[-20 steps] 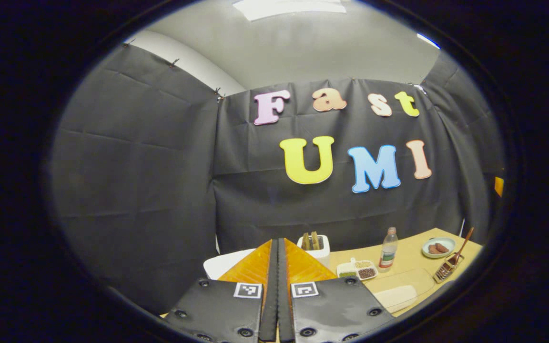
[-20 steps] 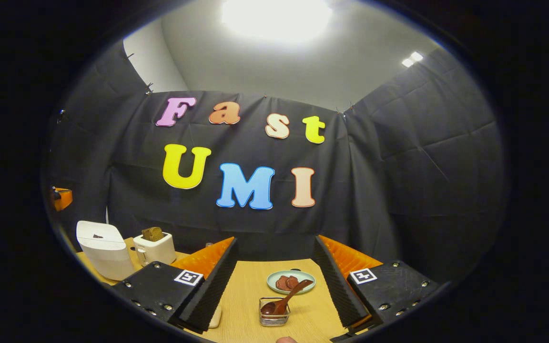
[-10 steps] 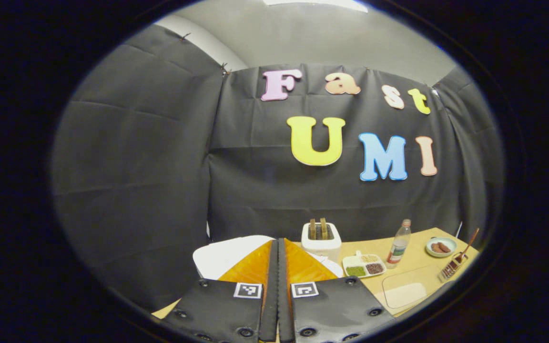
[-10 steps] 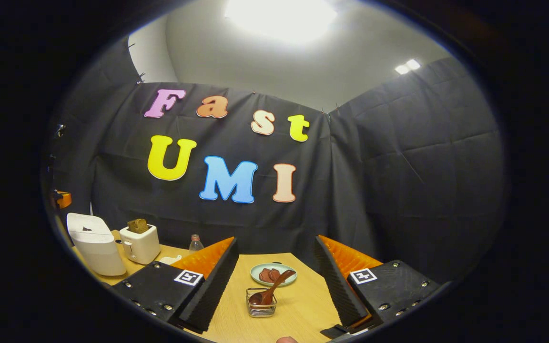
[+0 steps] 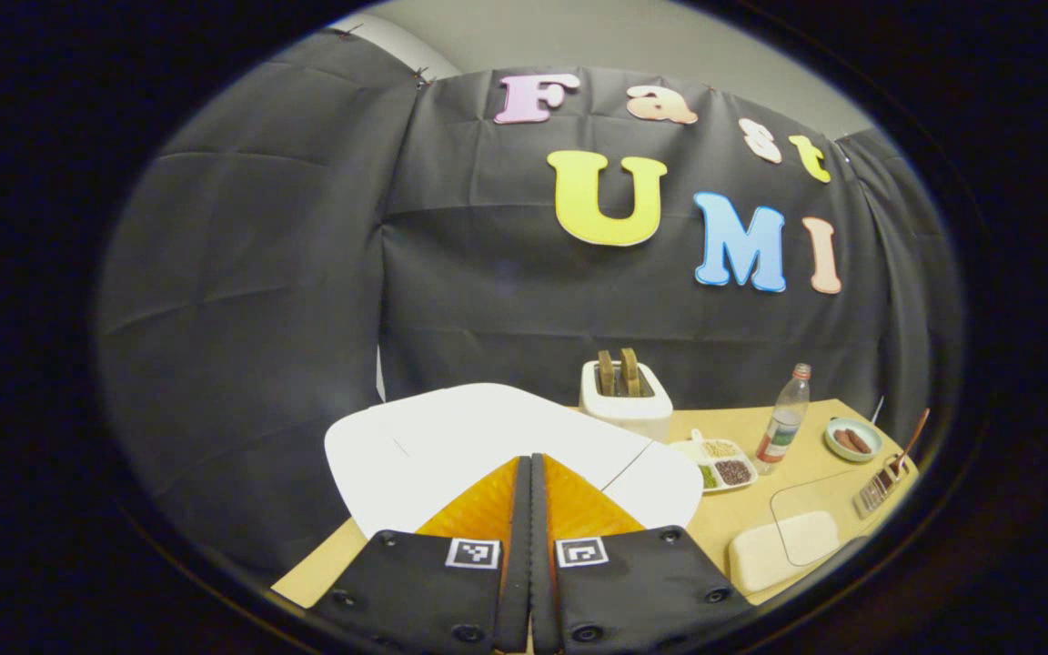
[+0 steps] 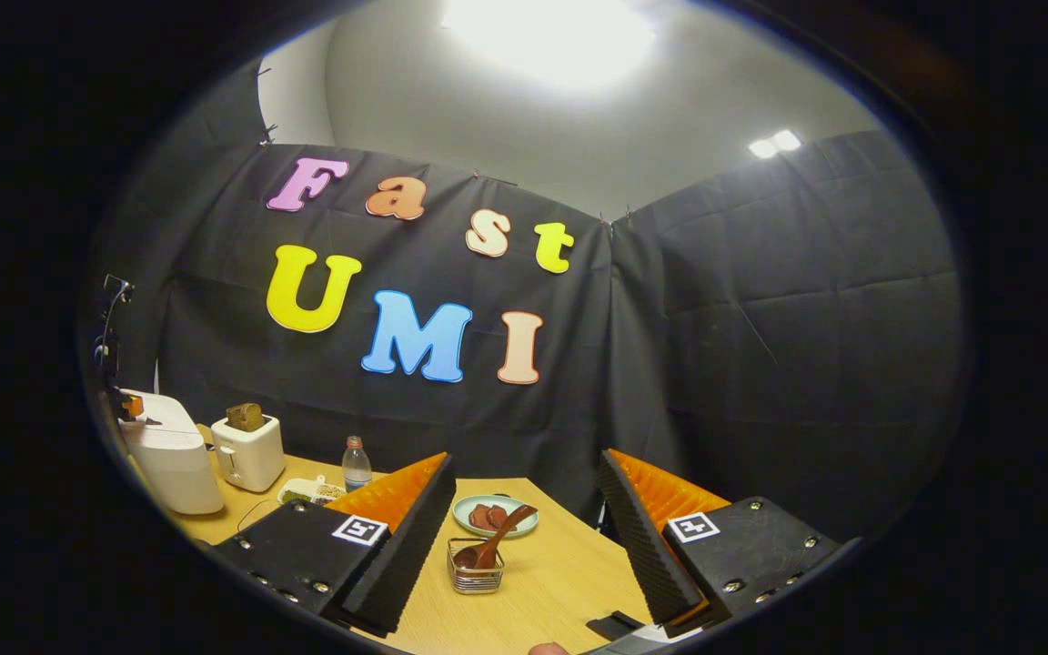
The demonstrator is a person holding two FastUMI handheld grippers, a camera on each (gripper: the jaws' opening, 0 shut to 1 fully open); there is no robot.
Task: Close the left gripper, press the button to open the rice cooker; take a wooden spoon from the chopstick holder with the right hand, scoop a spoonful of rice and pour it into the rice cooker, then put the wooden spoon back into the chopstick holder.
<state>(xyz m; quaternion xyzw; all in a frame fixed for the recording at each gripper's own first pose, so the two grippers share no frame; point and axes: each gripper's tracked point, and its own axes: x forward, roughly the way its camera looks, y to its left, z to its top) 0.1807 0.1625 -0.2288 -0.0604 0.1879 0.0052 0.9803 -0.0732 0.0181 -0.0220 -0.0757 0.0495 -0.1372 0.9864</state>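
On pale wooden tabletop (image 6: 542, 582), the pressed-together left gripper (image 5: 530, 473) is poised above the closed white rice cooker (image 5: 488, 437), whose button must be pressed next, while the right gripper (image 6: 524, 509) is held wide.

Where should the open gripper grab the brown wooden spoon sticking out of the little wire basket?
Grip the brown wooden spoon on its bare handle, the upper part leaning up and right above the small wire basket. Its bowl sits down inside the basket, so the wire walls block that end. The right gripper is open; it should probably come from above with one finger on each side of the handle.
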